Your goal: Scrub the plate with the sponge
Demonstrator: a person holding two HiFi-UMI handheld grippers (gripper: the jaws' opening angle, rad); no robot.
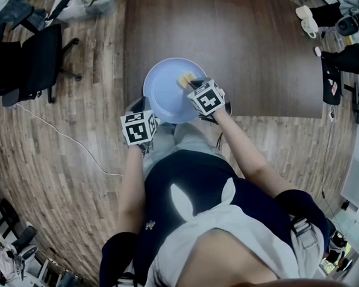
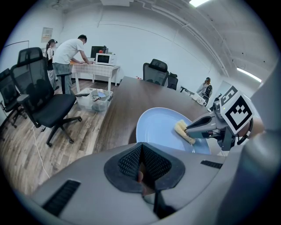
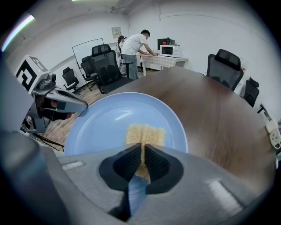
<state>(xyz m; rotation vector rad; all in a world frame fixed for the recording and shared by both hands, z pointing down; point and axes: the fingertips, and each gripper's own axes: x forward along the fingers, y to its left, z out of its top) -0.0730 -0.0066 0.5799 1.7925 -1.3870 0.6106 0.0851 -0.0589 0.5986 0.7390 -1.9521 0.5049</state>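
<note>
Dark wood surface (image 1: 240, 43) in office rm; plank floor (image 1: 62, 161), black chairs (image 2: 41, 103), microwave (image 2: 104, 59) at far wall. Blue plate (image 1: 165, 94) at surface's near edge. R gripper (image 1: 192, 84) jaws clamped on yellow sponge (image 1: 184, 80), on plate. L gripper (image 1: 146, 104) jaws closed tight by plate's rim.

Left gripper (image 2: 141, 165) sits at 6 o'clock, its fingers (image 2: 127, 163) pinched together on the near rim of the blue plate (image 2: 156, 127). The plate's on a dark worktop (image 2: 131, 94). The right gripper (image 2: 188, 130) comes in from 3 o'clock, pressing a yellow sponge (image 2: 182, 132) onto the plate.
</note>
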